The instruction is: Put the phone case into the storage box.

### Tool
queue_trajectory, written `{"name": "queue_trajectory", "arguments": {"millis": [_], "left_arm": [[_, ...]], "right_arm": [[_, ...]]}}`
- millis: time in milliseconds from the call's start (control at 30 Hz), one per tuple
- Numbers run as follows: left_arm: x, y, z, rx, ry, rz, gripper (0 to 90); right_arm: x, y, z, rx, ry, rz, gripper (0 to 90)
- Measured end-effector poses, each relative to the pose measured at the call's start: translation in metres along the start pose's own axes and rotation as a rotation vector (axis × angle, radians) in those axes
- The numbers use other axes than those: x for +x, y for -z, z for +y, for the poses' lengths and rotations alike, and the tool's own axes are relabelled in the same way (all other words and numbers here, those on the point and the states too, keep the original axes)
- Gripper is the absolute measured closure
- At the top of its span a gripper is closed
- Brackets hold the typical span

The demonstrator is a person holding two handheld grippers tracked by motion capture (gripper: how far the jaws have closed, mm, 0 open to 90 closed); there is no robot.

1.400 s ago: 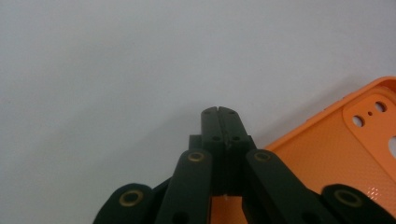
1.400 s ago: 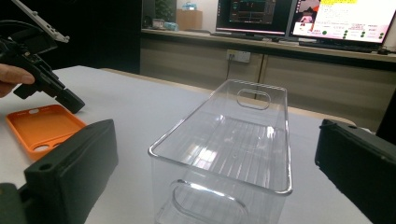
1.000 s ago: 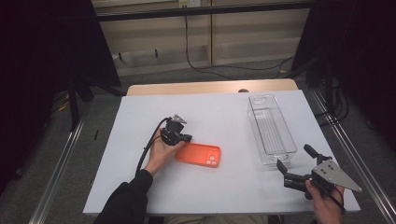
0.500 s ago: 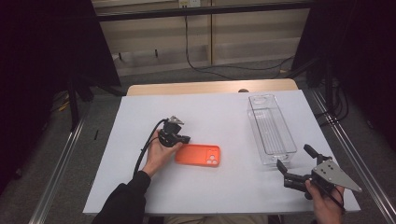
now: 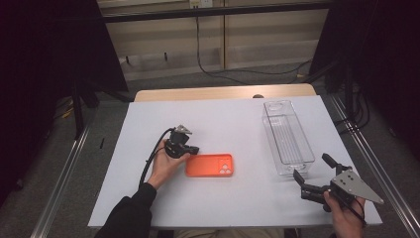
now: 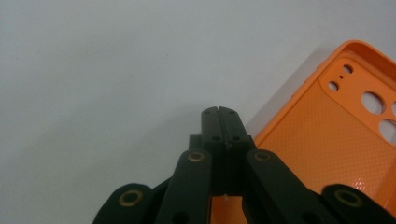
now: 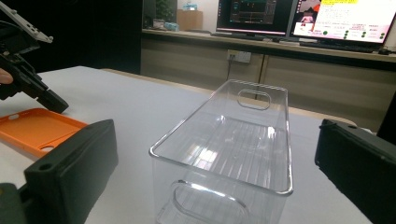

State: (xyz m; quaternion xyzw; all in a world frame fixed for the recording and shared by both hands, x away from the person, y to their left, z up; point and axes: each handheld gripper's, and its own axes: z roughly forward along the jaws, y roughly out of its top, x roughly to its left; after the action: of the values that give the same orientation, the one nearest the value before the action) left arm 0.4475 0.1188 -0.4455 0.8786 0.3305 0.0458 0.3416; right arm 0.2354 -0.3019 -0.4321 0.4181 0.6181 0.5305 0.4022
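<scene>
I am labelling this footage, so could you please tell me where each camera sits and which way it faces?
High view: above the person's side, looking forward and down at the white table; both forearms, left gripper and right gripper show.
Left gripper view: rides the left gripper, facing down at the table; shut jaws show.
Right gripper view: rides the right gripper, facing level across the table; open jaws show.
Shared: orange phone case in all; clear bin in two.

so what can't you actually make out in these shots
- Phone case, left gripper view: its far end is cut off by the right edge, its near end hidden by the left hand-held gripper.
- Clear bin, right gripper view: the near end is cut off by the bottom edge.
- Monitors, right gripper view: text too small to read.
</scene>
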Motion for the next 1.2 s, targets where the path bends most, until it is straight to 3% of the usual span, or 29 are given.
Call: {"name": "queue_trajectory", "arguments": {"millis": [1200], "left_arm": [[-0.010, 0.015, -0.017, 0.007, -0.020, -0.006, 90.0]], "right_arm": [[0.000, 0.000, 0.000, 0.001, 0.004, -0.003, 0.0]]}}
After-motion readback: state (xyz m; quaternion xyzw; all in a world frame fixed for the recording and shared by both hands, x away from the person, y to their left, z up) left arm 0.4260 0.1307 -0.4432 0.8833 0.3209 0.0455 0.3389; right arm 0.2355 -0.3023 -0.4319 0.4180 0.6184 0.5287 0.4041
